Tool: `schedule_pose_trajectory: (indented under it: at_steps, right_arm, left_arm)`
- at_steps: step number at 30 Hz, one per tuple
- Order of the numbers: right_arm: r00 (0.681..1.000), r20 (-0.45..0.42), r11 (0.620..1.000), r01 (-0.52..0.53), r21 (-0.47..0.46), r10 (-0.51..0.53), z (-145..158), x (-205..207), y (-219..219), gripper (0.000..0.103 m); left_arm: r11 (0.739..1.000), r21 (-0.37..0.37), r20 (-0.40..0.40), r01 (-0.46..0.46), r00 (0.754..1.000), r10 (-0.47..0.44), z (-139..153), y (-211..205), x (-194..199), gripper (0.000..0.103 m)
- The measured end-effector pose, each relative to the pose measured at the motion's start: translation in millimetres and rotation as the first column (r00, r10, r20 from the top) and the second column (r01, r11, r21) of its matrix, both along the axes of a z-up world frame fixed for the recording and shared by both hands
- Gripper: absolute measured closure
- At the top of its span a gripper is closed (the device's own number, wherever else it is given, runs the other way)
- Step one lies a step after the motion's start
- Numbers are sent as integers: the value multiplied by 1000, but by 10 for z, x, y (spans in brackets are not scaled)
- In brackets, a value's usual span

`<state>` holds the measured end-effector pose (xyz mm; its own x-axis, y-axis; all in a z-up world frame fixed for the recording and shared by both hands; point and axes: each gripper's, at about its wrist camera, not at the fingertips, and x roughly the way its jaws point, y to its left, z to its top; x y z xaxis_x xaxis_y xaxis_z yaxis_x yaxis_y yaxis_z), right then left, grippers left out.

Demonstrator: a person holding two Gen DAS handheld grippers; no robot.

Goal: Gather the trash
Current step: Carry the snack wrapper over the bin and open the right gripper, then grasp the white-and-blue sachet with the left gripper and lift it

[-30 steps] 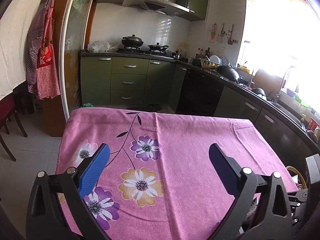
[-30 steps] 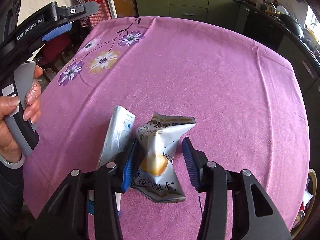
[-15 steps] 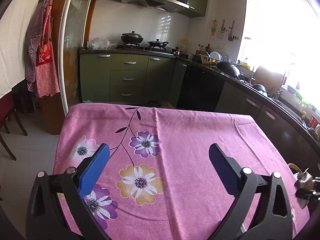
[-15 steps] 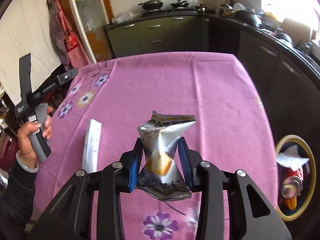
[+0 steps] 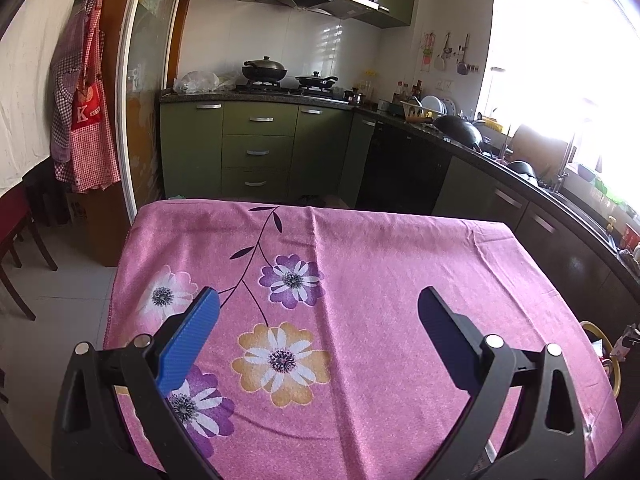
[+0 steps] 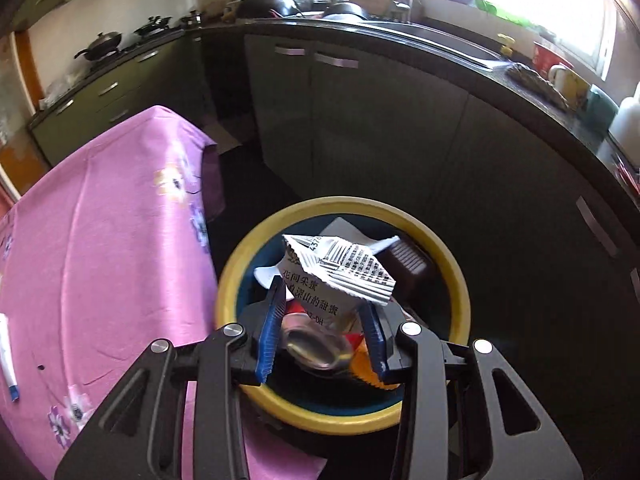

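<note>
Only my right view shows the yellow-rimmed bin [image 6: 456,276]; right gripper [image 6: 322,330], moved off the tablecloth [image 5: 380,280], clamps the wrapper [image 6: 340,272] above it. Left gripper [image 5: 320,320] gapes, holding nothing.

My left wrist camera sits low over the pink flowered tablecloth [image 5: 360,280], facing level across it toward the kitchen cabinets [image 5: 260,148]. My right wrist camera looks steeply down, close above the yellow-rimmed bin [image 6: 460,280] beside the table. Both views share the tablecloth [image 6: 100,260] and the bin [image 5: 614,364].
</note>
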<state>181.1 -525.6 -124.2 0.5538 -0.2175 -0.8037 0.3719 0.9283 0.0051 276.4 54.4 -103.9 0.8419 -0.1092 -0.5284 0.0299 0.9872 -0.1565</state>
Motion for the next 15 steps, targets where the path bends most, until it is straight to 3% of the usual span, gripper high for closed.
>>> schedule_pose_trajectory:
  at_steps: [4, 7, 15]
  right_arm:
    - [997, -25, 997, 76, -18, -77, -152, 149, -305, 66]
    - [993, 6, 993, 115, -4, -115, -128, 76, -403, 60]
    - [993, 116, 1000, 10, 1, -10, 217, -287, 144, 50]
  left_arm:
    - [1000, 1, -5, 1, 1000, -1, -10, -2, 6, 8]
    - [1000, 1, -5, 1, 1000, -1, -13, -2, 6, 8]
    - [1000, 4, -24, 16, 1000, -16, -55, -40, 27, 8]
